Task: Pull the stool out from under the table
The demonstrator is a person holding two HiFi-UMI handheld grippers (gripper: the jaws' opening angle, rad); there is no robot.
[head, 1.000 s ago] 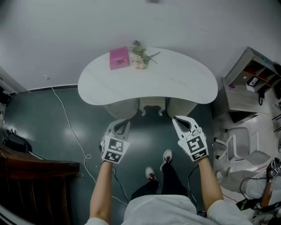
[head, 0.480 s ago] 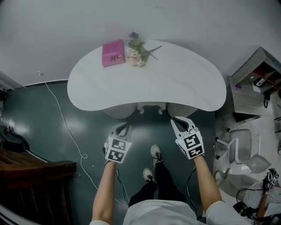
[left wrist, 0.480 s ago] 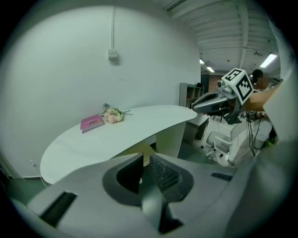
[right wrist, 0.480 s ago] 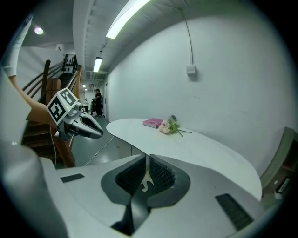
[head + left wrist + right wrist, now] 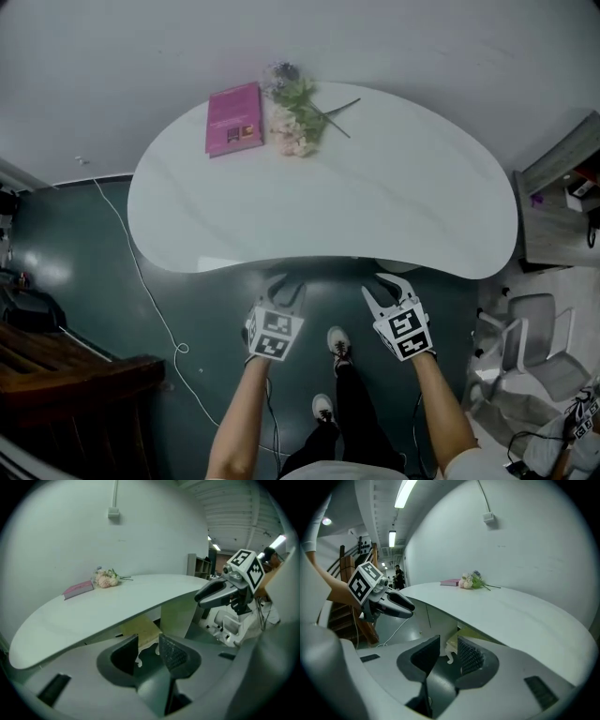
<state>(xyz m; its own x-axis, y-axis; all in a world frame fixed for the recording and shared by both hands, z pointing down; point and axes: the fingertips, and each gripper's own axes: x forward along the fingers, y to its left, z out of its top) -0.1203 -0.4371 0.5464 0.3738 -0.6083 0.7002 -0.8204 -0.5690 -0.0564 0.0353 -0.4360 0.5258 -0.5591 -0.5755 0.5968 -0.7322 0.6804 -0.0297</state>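
Observation:
The stool shows only in the gripper views, tucked under the white kidney-shaped table (image 5: 375, 206): a yellowish seat (image 5: 140, 629) on carved white legs (image 5: 450, 657). In the head view the table top hides it. My left gripper (image 5: 289, 287) and right gripper (image 5: 386, 284) hang side by side just short of the table's near edge, pointing under it. Both pairs of jaws are opening, with nothing between them. The left gripper (image 5: 147, 641) and the right gripper (image 5: 449, 644) each frame the stool beyond their pads without touching it.
A pink book (image 5: 234, 119) and a bunch of flowers (image 5: 295, 117) lie at the table's far side. The person's feet (image 5: 339, 345) stand between the grippers. A white cable (image 5: 155, 300) trails on the floor at left, beside dark wooden furniture (image 5: 66, 384). A white chair (image 5: 530, 337) and grey shelves (image 5: 562, 206) are at right.
The view has moved in over the table, so its top now hides the stool and the table's supports. Both grippers came forward to the table's edge and their jaws have parted.

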